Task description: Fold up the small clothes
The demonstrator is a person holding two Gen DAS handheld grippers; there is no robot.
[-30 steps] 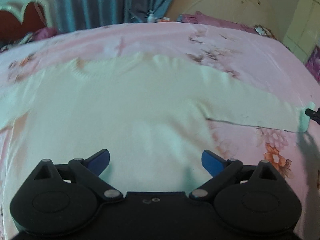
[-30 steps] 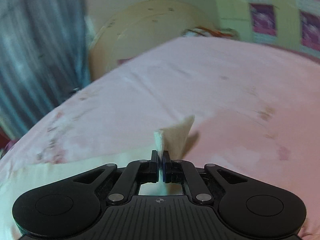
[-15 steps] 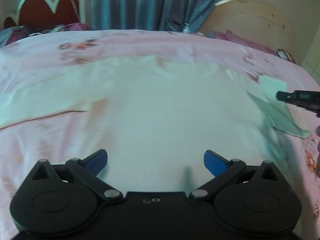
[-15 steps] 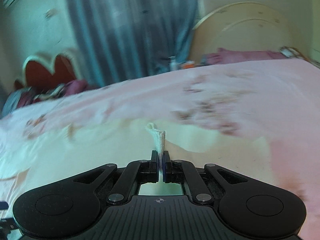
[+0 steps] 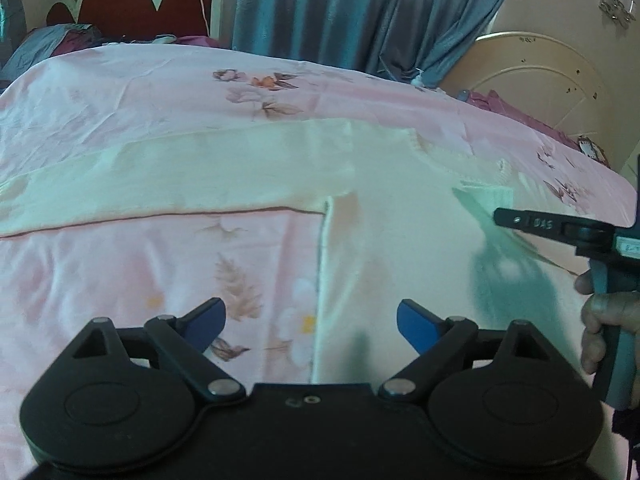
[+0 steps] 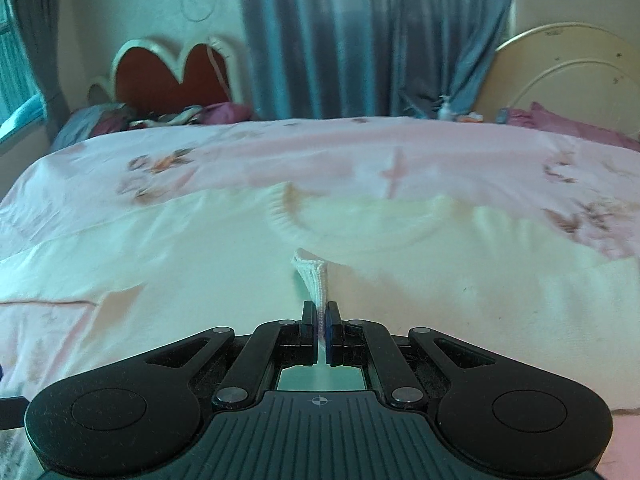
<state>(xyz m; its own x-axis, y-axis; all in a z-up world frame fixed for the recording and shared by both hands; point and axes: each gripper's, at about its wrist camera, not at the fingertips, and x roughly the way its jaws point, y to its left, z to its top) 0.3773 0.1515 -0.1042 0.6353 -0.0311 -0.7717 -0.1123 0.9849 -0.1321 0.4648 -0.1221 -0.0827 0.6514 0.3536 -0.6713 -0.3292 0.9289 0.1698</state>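
A cream knit sweater [image 5: 400,208] lies flat on the pink floral bedsheet [image 5: 120,120], its left sleeve [image 5: 160,184] stretched out to the left. My left gripper [image 5: 312,320] is open and empty, low over the sweater's left side edge. My right gripper [image 6: 320,316] is shut on the ribbed cuff of the right sleeve [image 6: 314,276] and holds it over the sweater's chest [image 6: 200,248], just below the neckline [image 6: 360,220]. The right gripper also shows in the left wrist view [image 5: 500,216], with the lifted cuff [image 5: 488,196] at its tip.
A red scalloped headboard [image 5: 136,4] and blue curtains [image 5: 360,8] stand behind the bed. A cream round headboard [image 5: 540,76] is at the back right. Bedding and pillows [image 6: 160,114] are piled at the far edge.
My right gripper has carried the sleeve cuff leftward, from beyond the sweater's right side to over its chest. My left gripper has shifted left to the sweater's left edge, still open.
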